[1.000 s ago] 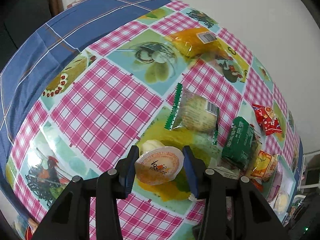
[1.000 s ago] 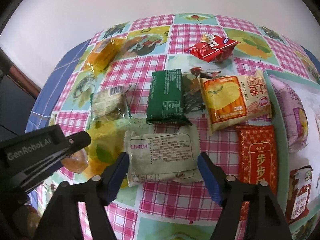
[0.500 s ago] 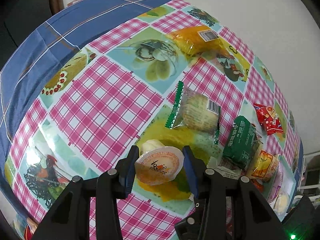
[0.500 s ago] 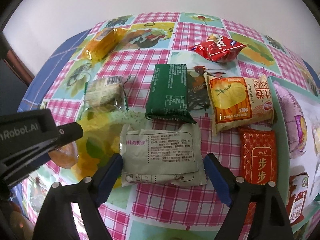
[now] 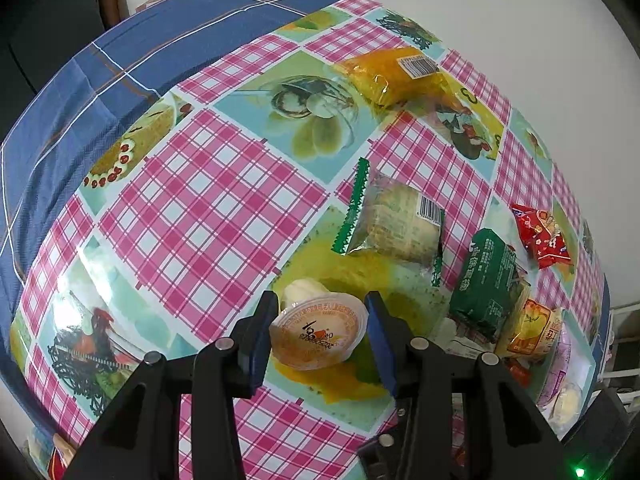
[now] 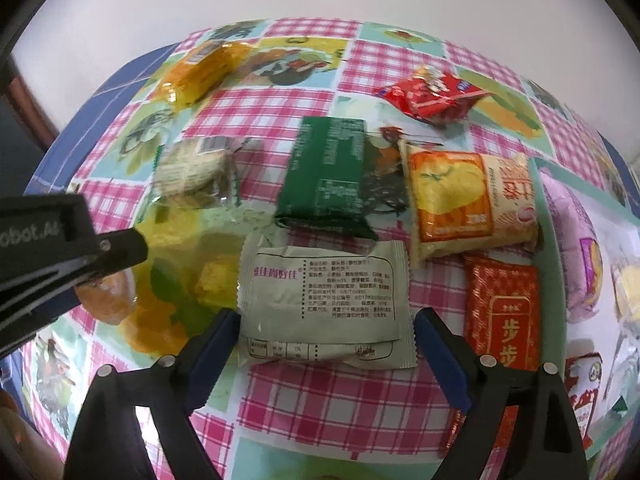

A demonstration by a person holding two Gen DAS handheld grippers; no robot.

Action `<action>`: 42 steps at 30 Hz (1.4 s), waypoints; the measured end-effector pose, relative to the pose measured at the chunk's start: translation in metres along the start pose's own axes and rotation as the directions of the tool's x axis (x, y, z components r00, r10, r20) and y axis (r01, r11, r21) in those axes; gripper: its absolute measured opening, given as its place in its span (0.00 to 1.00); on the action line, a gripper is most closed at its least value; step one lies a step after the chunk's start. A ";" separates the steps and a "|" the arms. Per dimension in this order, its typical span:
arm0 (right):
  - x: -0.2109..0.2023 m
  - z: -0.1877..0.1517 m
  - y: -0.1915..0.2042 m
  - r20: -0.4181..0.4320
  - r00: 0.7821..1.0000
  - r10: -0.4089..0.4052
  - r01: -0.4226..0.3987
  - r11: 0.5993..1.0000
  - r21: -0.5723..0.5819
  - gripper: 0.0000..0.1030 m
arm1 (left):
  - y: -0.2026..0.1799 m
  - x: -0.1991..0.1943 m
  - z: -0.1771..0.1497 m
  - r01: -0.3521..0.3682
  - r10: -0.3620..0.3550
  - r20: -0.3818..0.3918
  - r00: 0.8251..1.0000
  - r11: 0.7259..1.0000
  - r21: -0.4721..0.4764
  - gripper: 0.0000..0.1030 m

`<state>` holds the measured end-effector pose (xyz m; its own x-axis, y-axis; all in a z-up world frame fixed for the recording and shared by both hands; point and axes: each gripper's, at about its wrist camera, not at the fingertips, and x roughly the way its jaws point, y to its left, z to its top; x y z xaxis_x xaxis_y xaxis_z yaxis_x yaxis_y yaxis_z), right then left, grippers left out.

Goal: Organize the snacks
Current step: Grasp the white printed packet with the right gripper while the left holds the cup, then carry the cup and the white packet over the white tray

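Observation:
My left gripper (image 5: 320, 334) is shut on a small orange jelly cup (image 5: 318, 336) with a printed foil lid, low over the checked tablecloth (image 5: 208, 208). The right wrist view shows that cup (image 6: 108, 300) under the left gripper's black body. My right gripper (image 6: 326, 318) points down at a pale grey-green snack packet (image 6: 324, 300) lying flat with its printed back up. Its jaws are opening, and the packet lies between the blue pads (image 6: 216, 344) without being squeezed.
Beyond the packet lie a dark green packet (image 6: 328, 176), an orange packet (image 6: 468, 200), a red bag (image 6: 432, 92), a yellow packet (image 6: 204, 68) and a clear biscuit packet (image 6: 192, 168). A red packet (image 6: 504, 308) lies beside a teal-rimmed tray (image 6: 554, 264) holding more snacks at right.
My right gripper's jaws have spread wider around the grey-green packet, and its view has tilted a little. The left gripper and its jelly cup have stayed put.

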<state>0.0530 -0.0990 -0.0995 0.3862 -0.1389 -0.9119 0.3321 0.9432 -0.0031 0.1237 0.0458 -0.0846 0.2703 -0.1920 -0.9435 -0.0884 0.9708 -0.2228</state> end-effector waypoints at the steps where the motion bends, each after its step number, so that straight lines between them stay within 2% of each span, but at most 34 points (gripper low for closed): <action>1: -0.001 0.000 -0.003 -0.002 1.000 -0.003 0.003 1.000 0.007 0.87 | 0.000 0.000 0.000 -0.001 0.001 0.000 1.000 1.000 0.001 0.45; 5: -0.003 0.000 -0.011 -0.010 1.000 -0.006 0.007 1.000 0.023 0.81 | -0.002 0.001 -0.002 -0.003 0.003 0.000 1.000 1.000 0.008 0.45; 8: -0.005 0.000 -0.015 -0.012 1.000 -0.012 0.013 0.999 0.034 0.72 | -0.003 0.002 -0.002 -0.006 0.006 0.001 1.000 1.000 0.013 0.45; 9: -0.007 0.000 -0.018 -0.009 1.000 -0.016 0.016 0.999 0.041 0.65 | -0.004 0.002 -0.001 -0.007 0.007 0.002 1.000 1.000 0.014 0.45; 13: -0.007 0.003 -0.024 -0.014 1.000 -0.003 0.004 0.999 0.052 0.59 | -0.005 0.004 -0.001 -0.010 0.010 0.002 1.000 1.000 0.017 0.45; 19: -0.011 0.003 -0.033 -0.020 0.999 0.039 -0.038 0.996 0.082 0.55 | -0.005 0.004 -0.001 -0.013 0.013 0.005 1.000 1.000 0.019 0.45; 27: -0.013 0.004 -0.048 -0.040 0.991 0.126 -0.118 0.980 0.159 0.55 | -0.007 0.003 -0.002 -0.006 0.006 0.007 1.000 1.000 0.020 0.45; 42: -0.058 0.012 -0.062 0.031 0.988 0.153 -0.156 0.973 0.171 0.55 | -0.018 -0.023 -0.004 0.022 -0.026 0.069 0.997 0.998 0.058 0.45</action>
<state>0.0202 -0.1534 -0.0417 0.4589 -0.0022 -0.8885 0.4103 0.8875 0.2097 0.1152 0.0318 -0.0598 0.3381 -0.2069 -0.9181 -0.0266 0.9730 -0.2291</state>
